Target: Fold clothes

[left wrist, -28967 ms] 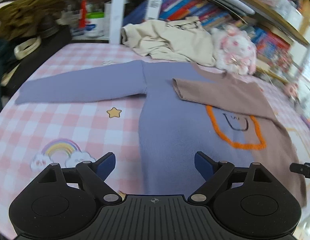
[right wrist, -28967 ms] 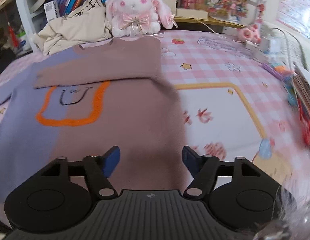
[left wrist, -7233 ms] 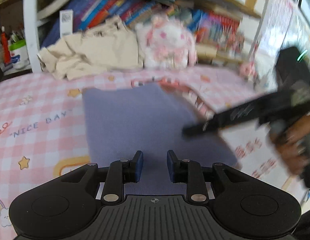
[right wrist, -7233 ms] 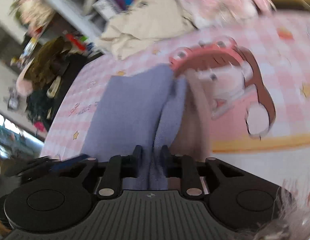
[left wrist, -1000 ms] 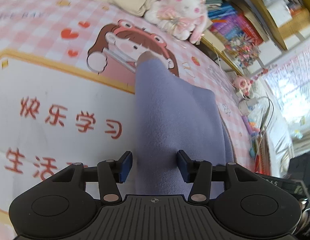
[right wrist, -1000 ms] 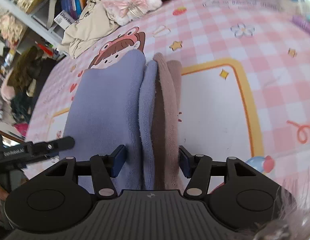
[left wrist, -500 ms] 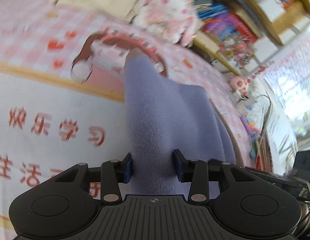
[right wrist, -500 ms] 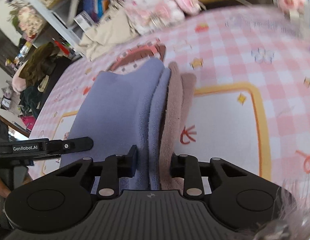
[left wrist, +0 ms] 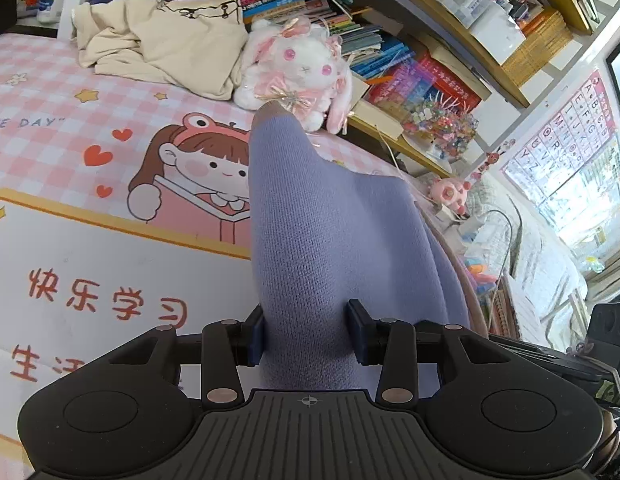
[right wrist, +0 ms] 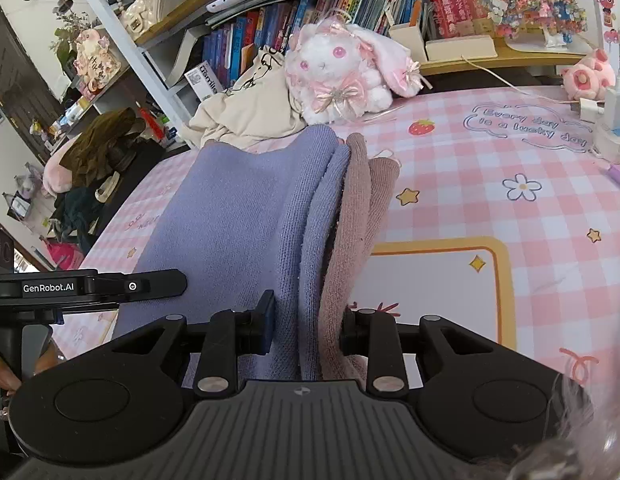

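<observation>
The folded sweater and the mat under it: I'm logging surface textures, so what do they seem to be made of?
The folded sweater looks like soft knit, perhaps wool or acrylic: fine ribbed loops show, matte lavender and mauve layers. The mat seems smooth printed vinyl or coated cloth, with a slight sheen and flat cartoon graphics; which one is unclear.

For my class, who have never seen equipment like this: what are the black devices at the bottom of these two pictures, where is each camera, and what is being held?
A person holds two hand-held grippers, each with a camera looking along its fingers. One picture is from the left gripper, the other from the right gripper. Both are shut on a folded purple and brown sweater, one at each side. It is over a pink checked mat. Behind sit a plush bunny, a crumpled beige garment and shelves of books.
</observation>
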